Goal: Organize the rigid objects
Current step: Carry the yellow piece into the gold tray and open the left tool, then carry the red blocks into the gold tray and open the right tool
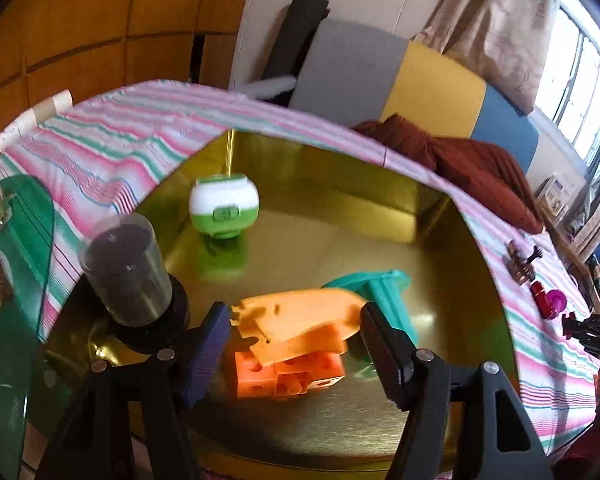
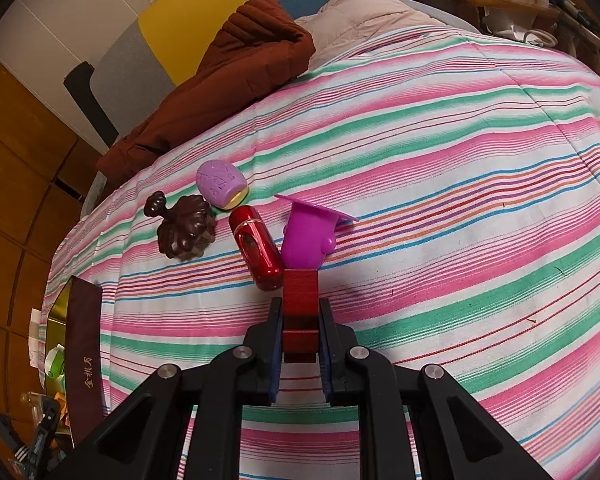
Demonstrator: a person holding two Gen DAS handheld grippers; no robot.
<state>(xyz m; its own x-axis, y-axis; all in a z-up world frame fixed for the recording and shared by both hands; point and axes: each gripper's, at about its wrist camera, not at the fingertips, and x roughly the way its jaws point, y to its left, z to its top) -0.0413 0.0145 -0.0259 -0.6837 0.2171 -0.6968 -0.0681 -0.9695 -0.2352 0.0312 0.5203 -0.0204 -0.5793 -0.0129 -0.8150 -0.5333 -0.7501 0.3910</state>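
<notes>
The left claw (image 1: 296, 344) hangs released over a gold tin (image 1: 380, 420) on the bed: nearest an orange wedge piece (image 1: 300, 320) atop orange blocks (image 1: 288, 376), a teal piece (image 1: 388, 292) behind, a dark-filled clear jar (image 1: 128, 268) by the left wall, a green-and-white pod (image 1: 224, 206) farthest. The right claw (image 2: 300, 340) clenches a red wooden block (image 2: 300, 304) over the striped bedspread (image 2: 460, 200).

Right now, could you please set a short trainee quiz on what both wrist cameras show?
1. True or false: the right gripper is clamped on a red wooden block.
2. Which lies inside the gold tin? A) green-and-white ball toy B) red metallic cylinder C) purple egg
3. Fill in: the left gripper has its fingers open around an ______ piece.

Key: 1 true; 2 A; 3 orange.
</notes>
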